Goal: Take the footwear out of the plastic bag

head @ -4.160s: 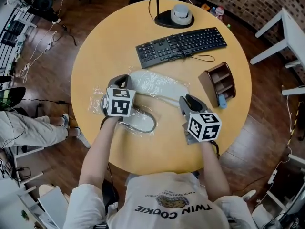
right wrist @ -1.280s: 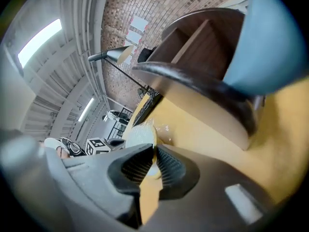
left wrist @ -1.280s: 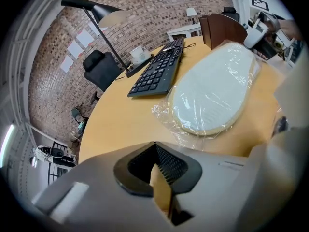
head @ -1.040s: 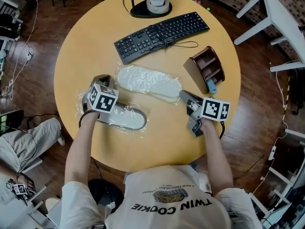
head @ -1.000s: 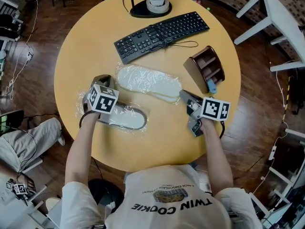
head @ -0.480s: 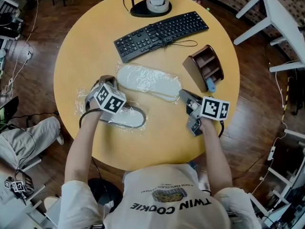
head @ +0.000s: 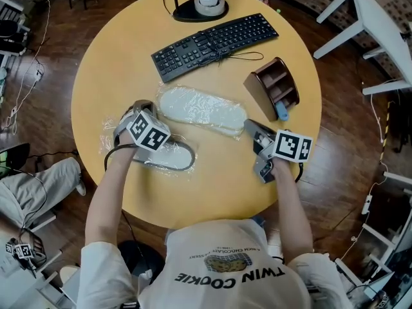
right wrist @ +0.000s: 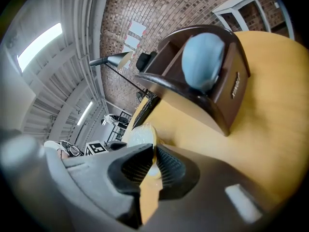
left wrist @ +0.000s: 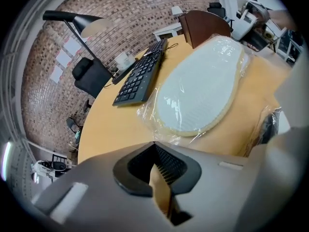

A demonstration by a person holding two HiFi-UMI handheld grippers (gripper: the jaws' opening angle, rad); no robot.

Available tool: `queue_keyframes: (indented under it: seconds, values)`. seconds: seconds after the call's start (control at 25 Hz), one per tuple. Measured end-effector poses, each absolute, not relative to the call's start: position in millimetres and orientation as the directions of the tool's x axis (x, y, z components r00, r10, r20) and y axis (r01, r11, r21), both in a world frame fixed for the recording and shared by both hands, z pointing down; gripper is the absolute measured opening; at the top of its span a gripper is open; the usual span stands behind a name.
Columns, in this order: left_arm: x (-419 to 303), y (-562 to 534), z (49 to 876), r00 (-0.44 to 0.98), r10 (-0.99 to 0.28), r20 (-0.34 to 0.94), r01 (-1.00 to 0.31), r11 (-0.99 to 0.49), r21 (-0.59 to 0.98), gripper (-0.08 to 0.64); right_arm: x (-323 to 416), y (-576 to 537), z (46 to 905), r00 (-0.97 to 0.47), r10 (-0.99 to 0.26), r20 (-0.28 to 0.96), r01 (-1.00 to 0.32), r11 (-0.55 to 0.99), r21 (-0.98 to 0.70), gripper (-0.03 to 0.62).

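Bagged slipper (head: 203, 108) lies sole-up, mid-table (head: 116, 56). Its long axis runs far-left to near-right, broader end left. My right gripper (right wrist: 153, 146) pinches its right end, jaws narrow. My left gripper (left wrist: 154, 145) is closed, with no film seen between its jaws.

On my feed I see a white short-sleeved T-shirt (head: 225, 262) with dark lettering and a round emblem across the chest, and the forearms (head: 108, 192) are bare. The left gripper (left wrist: 155, 153) and right gripper (right wrist: 152, 158) share a grey moulded shell and black ribbed pads (left wrist: 169, 166) set in a black surround. Each carries a white cube (head: 148, 132) printed with black square markers.
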State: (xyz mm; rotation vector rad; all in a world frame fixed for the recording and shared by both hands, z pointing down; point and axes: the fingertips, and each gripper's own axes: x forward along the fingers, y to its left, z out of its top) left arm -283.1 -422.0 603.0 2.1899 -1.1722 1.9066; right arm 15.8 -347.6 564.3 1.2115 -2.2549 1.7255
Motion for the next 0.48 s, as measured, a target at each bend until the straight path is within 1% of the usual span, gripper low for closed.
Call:
queue_keyframes:
  seconds: [0.36,0.48]
  values:
    - [-282.7,-422.6,603.9,-0.037,-0.521,0.853,-0.521,-0.718,-0.461,-0.009,28.8,-331.1,564.2,-0.678,-0.574,0.459,-0.578,0.032,-0.815,0.026]
    - [-282.6,-422.3,603.8,-0.040,-0.521,0.853,-0.521,-0.717,-0.463,-0.009,36.5,-326.5,562.9,-0.665,-0.582,0.468,-0.593,0.031,-0.805,0.025]
